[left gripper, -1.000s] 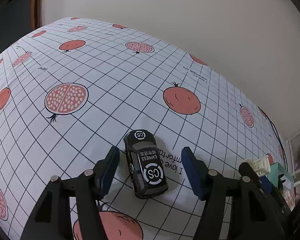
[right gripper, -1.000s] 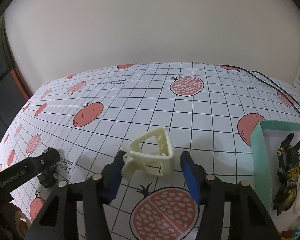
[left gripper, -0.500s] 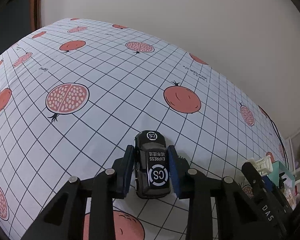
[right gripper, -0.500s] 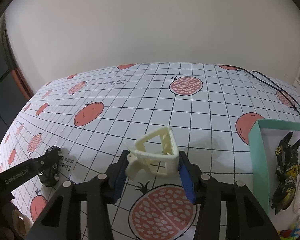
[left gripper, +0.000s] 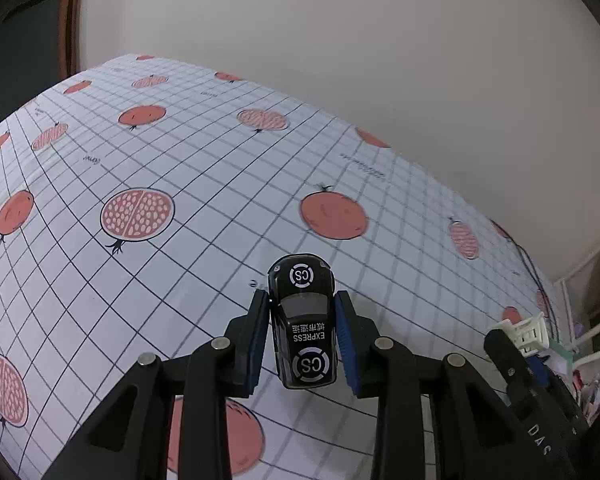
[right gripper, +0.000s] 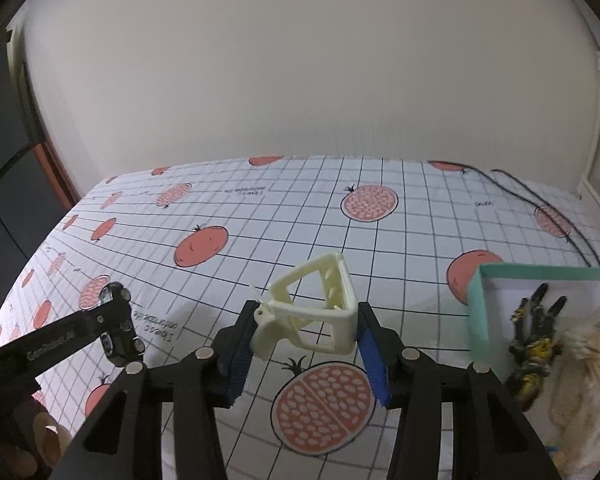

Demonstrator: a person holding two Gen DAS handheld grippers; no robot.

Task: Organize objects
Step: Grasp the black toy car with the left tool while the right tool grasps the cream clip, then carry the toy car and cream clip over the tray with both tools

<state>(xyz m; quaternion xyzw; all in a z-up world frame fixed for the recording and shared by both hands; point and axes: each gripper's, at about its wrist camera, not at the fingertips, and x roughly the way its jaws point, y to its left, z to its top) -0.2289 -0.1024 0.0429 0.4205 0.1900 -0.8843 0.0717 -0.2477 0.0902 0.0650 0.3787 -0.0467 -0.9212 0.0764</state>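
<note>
Jaws pinch 1 toy car (left gripper: pixel 303 326) left, 1 hair clip (right gripper: pixel 314 308) right.

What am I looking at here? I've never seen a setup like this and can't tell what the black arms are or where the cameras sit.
There is no robot: a person holds a two-finger tool in each hand, each with a wide-angle camera looking along its fingers. One picture is from the left hand-held gripper, shut on a black toy car. The other is from the right hand-held gripper, shut on a cream hair claw clip. Below is a pomegranate-print tablecloth; at right, a teal box already holds toys.
</note>
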